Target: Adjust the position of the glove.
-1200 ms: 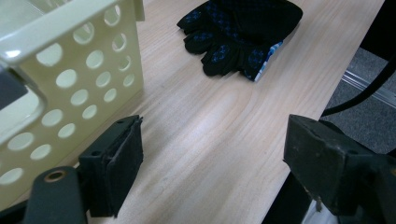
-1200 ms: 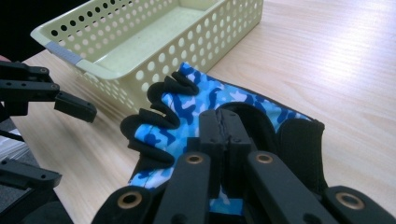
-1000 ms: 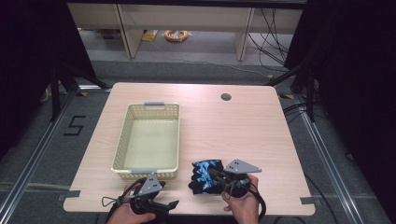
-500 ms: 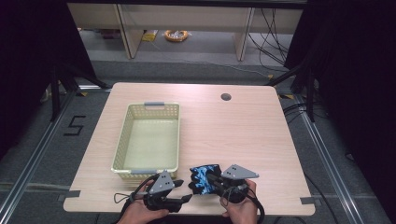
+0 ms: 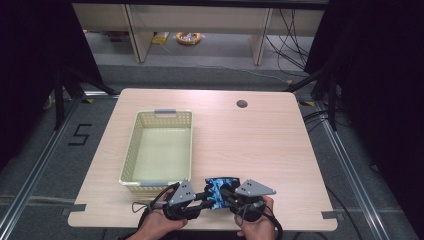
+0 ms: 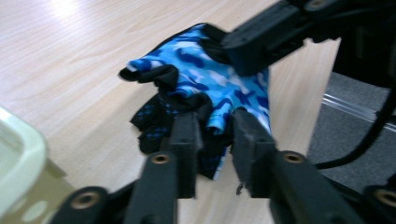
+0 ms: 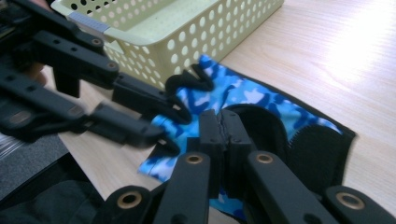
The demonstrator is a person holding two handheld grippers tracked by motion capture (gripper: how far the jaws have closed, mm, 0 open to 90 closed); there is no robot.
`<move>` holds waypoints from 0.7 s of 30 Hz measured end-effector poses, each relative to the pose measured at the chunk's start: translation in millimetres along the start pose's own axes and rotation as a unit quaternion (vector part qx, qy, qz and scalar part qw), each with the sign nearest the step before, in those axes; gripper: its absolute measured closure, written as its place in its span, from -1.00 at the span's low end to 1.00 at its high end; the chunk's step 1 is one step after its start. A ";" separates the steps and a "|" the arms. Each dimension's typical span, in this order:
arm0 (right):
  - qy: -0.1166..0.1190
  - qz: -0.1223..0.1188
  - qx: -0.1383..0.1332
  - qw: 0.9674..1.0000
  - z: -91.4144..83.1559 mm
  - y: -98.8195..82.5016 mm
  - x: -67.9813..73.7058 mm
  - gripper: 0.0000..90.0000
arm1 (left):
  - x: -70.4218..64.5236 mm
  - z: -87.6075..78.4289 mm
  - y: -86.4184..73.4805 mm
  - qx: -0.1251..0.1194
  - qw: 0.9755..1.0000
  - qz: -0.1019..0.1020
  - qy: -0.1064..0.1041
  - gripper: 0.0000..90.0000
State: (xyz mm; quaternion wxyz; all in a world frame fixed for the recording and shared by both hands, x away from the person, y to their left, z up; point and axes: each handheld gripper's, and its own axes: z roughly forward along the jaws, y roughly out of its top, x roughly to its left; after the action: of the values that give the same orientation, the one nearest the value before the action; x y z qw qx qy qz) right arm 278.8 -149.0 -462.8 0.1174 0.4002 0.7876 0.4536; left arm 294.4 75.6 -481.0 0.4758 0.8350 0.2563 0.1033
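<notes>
The blue glove (image 5: 218, 189) lay on the worktop (image 5: 260, 145) just beside the basket (image 5: 161, 145). The right gripper (image 7: 223, 122) pinched it tight, jaws pressed together. The left gripper (image 6: 215, 135) had just been closing on its finger end. Best to grip firmly, then lift both together.

Glove (image 5: 218, 190) blue camouflage, black trim; basket (image 5: 131, 150) pale yellow; table (image 5: 260, 140) light wood.
</notes>
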 end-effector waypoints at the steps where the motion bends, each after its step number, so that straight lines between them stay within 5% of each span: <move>1: 0.000 0.000 0.000 1.000 0.0 0.0 0.0 0.99 | 0.0 0.0 0.0 0.000 1.000 0.000 0.000 0.67; 4: -0.001 -0.017 -0.001 1.000 1.3 -0.9 -0.4 0.99 | 1.2 1.1 0.1 -0.003 1.000 -0.008 0.003 0.77; 8: 0.005 -0.002 -0.001 1.000 0.0 -1.8 2.7 0.99 | 3.1 -1.1 1.7 0.002 1.000 -0.004 0.004 0.82; 9: 0.002 -0.001 0.005 1.000 -1.0 -1.6 3.4 0.99 | 2.6 -0.5 1.2 -0.001 1.000 -0.016 0.007 0.82; 10: 0.001 -0.014 0.001 1.000 0.4 -1.0 1.8 0.99 | 4.3 -1.1 1.4 0.003 1.000 -0.007 0.008 0.82; 17: 0.007 -0.007 0.020 1.000 10.1 -5.2 -1.4 0.98 | 8.3 10.2 -6.3 0.014 1.000 -0.015 0.010 0.81; 19: 0.012 -0.008 0.024 1.000 15.1 -7.5 -3.7 0.98 | 12.5 12.3 -7.4 0.036 0.999 0.008 0.011 0.80; 21: 0.017 -0.004 0.027 0.999 21.8 -10.0 -7.6 0.98 | 11.4 17.6 -11.4 0.035 0.999 -0.005 0.013 0.80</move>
State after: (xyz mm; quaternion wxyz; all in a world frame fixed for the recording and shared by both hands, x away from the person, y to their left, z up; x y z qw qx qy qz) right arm 290.5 -143.7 -484.5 0.0949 0.3922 0.8030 0.4386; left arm 307.6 73.2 -500.7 0.4431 0.8485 0.2703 0.1029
